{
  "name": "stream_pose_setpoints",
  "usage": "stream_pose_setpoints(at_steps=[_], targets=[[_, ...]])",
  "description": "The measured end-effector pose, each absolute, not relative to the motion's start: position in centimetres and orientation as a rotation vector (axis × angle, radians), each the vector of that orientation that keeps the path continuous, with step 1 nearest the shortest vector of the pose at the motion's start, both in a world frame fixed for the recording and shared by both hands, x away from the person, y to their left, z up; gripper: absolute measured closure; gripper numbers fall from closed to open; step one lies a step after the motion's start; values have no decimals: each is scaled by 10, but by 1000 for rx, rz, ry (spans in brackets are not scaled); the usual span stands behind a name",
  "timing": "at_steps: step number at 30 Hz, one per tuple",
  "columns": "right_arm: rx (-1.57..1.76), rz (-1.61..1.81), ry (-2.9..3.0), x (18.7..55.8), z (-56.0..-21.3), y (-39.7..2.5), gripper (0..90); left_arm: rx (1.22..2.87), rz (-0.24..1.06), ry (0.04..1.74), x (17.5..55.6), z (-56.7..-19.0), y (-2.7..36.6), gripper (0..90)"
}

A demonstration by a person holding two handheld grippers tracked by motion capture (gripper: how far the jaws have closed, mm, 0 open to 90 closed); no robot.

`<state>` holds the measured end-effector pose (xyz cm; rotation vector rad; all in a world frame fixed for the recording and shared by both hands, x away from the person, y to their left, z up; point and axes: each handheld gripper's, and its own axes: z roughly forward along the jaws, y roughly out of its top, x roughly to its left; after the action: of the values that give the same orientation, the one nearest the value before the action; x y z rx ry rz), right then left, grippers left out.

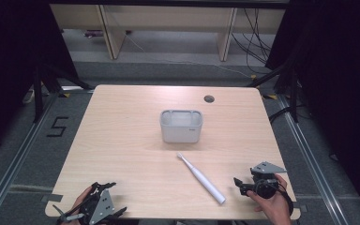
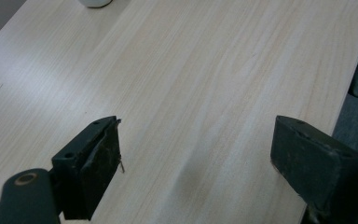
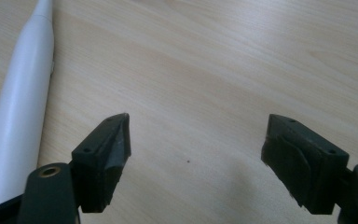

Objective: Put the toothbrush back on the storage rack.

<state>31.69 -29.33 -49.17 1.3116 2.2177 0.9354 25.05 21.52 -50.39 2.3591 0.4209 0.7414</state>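
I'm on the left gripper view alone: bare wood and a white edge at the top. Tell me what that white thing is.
Observer: It is a pale grey-white bin, standing upright near the middle of the table, seen in the high view.
Operator: Report anything else on the table.
Observer: A white electric toothbrush lies flat in front of the bin, brush head toward it, not touching it.
Operator: Give me the right gripper's state.
Observer: The right gripper is open and holds nothing; the toothbrush handle lies beside its left jaw in its own view.
Operator: Say where it sits.
Observer: At the table's near right corner, in the person's hand.
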Motion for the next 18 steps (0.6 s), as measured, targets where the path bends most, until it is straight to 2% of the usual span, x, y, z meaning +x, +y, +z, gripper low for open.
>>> stream_pose_setpoints(at_steps=[18], targets=[[1201,856,2372,330,-464,-268,347,2350,760,431,251,-506,215,154]])
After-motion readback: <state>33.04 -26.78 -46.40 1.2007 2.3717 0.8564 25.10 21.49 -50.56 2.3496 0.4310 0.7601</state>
